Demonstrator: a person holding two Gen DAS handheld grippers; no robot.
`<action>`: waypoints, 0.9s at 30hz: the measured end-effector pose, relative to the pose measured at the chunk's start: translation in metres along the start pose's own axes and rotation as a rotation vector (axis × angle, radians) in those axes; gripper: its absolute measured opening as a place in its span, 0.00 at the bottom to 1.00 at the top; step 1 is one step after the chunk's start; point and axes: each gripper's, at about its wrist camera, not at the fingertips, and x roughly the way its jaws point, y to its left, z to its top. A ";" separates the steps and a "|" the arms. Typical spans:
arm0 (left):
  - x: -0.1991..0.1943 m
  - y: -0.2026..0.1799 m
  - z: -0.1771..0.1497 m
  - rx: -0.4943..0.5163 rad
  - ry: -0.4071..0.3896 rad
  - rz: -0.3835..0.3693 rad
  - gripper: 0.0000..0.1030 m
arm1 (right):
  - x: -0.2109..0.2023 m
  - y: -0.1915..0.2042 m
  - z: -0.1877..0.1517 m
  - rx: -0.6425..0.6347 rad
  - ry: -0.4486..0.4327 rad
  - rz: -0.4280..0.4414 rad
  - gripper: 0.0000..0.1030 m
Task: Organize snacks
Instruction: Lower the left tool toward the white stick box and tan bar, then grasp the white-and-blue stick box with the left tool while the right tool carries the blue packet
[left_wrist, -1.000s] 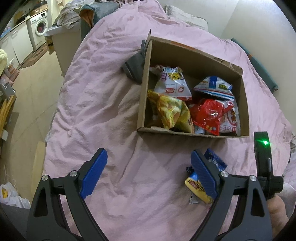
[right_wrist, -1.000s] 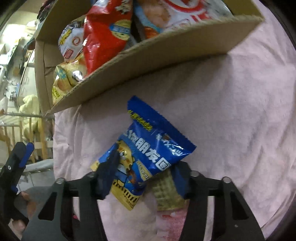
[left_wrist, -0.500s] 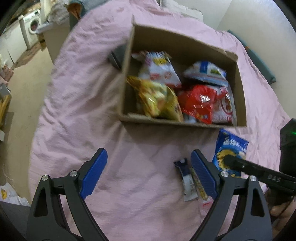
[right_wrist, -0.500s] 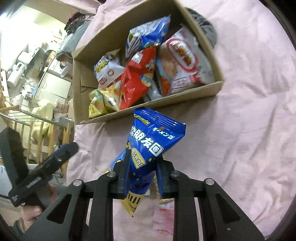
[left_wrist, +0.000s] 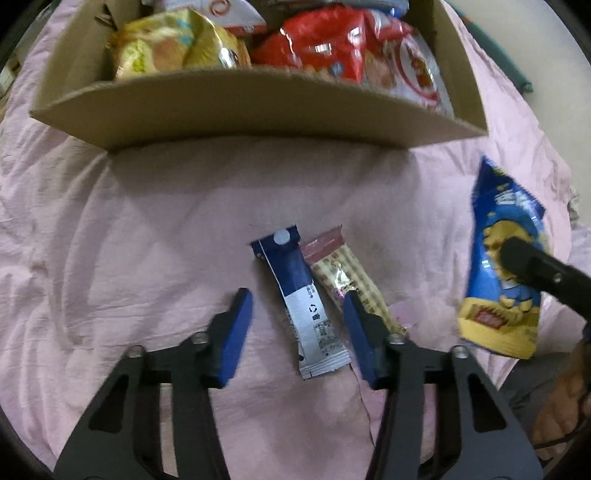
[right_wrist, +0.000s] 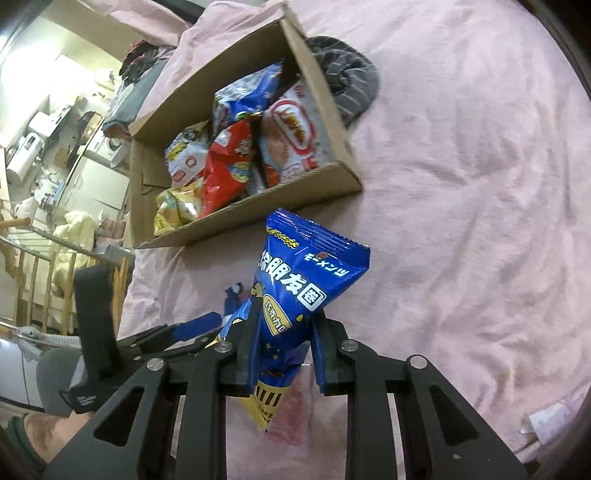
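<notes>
A cardboard box (left_wrist: 236, 110) (right_wrist: 243, 225) holding several snack bags sits on the pink bedspread. My right gripper (right_wrist: 284, 343) is shut on a blue snack bag (right_wrist: 295, 295) and holds it above the bed, short of the box; the bag also shows in the left wrist view (left_wrist: 502, 280). My left gripper (left_wrist: 295, 325) is open, low over the bed, its fingers on either side of a navy and white bar wrapper (left_wrist: 303, 299). A tan checked snack packet (left_wrist: 343, 277) lies just right of that wrapper, partly under the right finger.
A grey striped cloth (right_wrist: 347, 77) lies beyond the box's far corner. The pink bedspread (right_wrist: 461, 184) spreads out to the right of the box. Room furniture and a wooden rail (right_wrist: 37, 266) stand off the bed's left side.
My right gripper closed on the blue bag and lifted it off the bed. My left gripper came down and forward over the navy wrapper, and its jaws narrowed.
</notes>
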 end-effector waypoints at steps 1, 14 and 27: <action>0.003 0.001 -0.001 0.003 0.004 0.019 0.30 | -0.002 -0.003 -0.001 0.005 -0.002 -0.003 0.23; -0.013 0.028 -0.004 -0.052 -0.028 0.083 0.13 | 0.009 0.013 -0.001 -0.039 0.024 -0.001 0.23; -0.059 0.062 -0.019 -0.155 -0.078 0.105 0.13 | 0.013 0.056 0.001 -0.151 0.021 0.085 0.23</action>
